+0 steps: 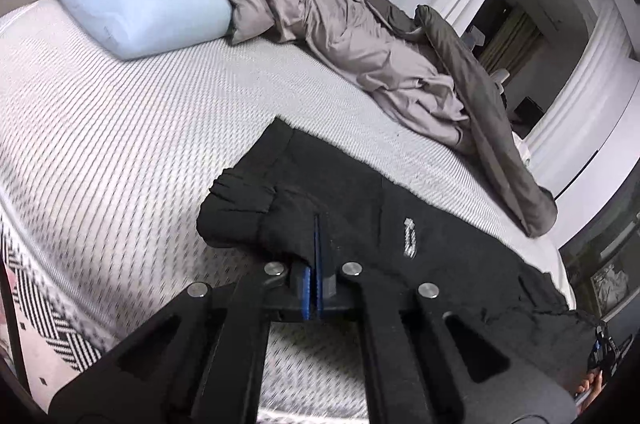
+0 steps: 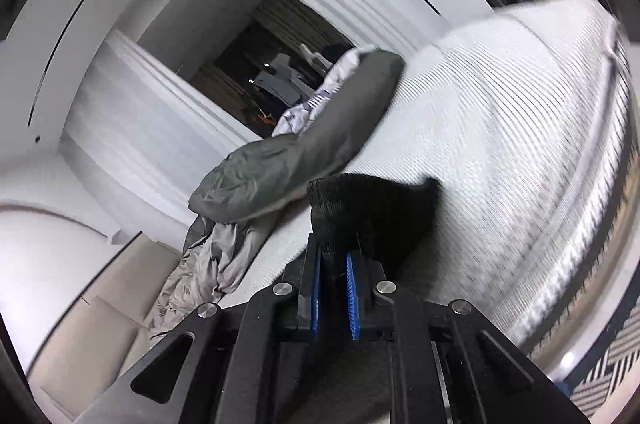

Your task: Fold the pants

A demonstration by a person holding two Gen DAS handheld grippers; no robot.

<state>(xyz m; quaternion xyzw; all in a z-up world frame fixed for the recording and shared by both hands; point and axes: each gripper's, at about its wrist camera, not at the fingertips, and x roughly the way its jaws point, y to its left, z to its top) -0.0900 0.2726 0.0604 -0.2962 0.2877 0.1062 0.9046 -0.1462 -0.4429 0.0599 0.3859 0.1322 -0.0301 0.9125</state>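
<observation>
Pillow (image 1: 140,4), pale blue, at bed (image 1: 100,144) head. Grey duvet (image 1: 360,36) bunched along far side. Black pants (image 1: 360,208) spread on mattress. Left gripper (image 1: 316,224) clamped on pants' bunched edge. Right gripper (image 2: 335,256) clamped on a black fold, raised off the mattress.

A pale blue pillow (image 1: 144,4) lay on the white mattress (image 1: 120,128), touching a rumpled grey duvet (image 1: 360,36).
</observation>
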